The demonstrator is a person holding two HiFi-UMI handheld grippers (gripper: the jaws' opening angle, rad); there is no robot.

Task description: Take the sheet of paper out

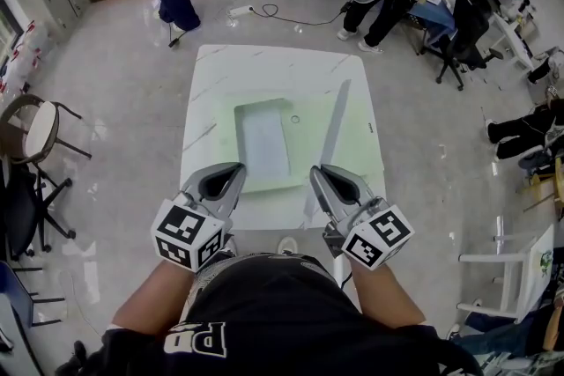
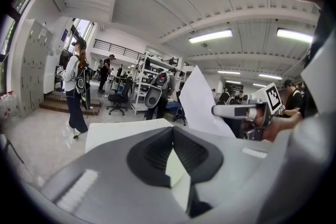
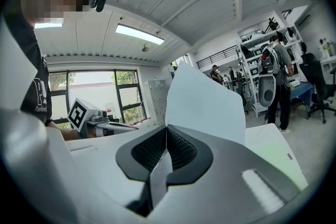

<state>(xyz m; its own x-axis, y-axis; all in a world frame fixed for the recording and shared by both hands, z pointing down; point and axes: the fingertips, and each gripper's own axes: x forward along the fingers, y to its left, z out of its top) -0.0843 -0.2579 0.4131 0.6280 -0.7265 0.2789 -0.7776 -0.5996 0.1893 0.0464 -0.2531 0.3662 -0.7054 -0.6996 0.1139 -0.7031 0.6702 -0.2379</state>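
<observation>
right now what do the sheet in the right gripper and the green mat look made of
Sheet: likely paper, matte white, thin, curving upright in the right gripper. Green mat: perhaps plastic or rubber, lying flat, evenly pale.

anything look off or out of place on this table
Nothing is spilled or damaged. The one odd thing is the sheet of paper: it stands on edge above the green mat, pinched in the right tongs, rather than lying flat. The left tongs appear shut on the near corner of the clear sleeve, which lies slightly askew on the mat.
</observation>
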